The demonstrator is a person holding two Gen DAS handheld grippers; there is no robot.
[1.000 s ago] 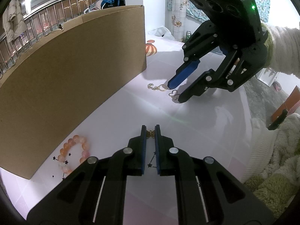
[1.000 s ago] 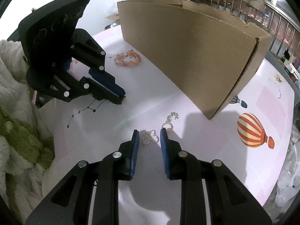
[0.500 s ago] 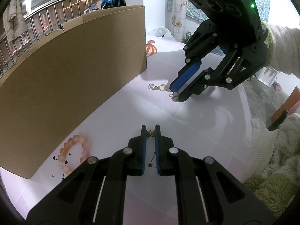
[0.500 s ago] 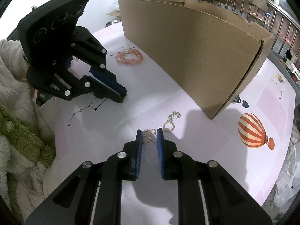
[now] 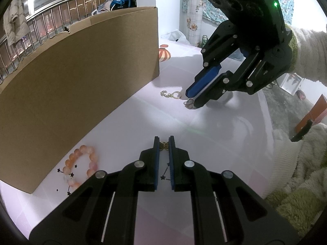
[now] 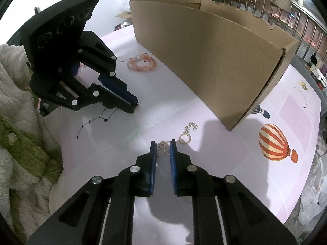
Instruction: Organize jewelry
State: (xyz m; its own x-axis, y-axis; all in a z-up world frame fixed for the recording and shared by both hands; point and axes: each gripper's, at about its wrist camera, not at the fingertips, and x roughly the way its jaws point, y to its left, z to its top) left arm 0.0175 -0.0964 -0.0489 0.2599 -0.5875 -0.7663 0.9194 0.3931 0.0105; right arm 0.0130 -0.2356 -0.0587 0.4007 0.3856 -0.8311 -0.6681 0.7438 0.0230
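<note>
The left gripper (image 5: pixel 163 141) is clamped on a small butterfly charm (image 5: pixel 164 145) low on the surface (image 5: pixel 214 134), while the right gripper (image 6: pixel 163 148), its jaws just closing, pinches a gold looped piece (image 6: pixel 163 147) beside the ring chain (image 6: pixel 187 134), near the cardboard box (image 6: pixel 214 61).

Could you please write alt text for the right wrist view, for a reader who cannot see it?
The right gripper closes its blue pads on a gold butterfly-shaped charm on a pale pink table. Beside it lies a ring on a chain; a cardboard box stands behind.
</note>
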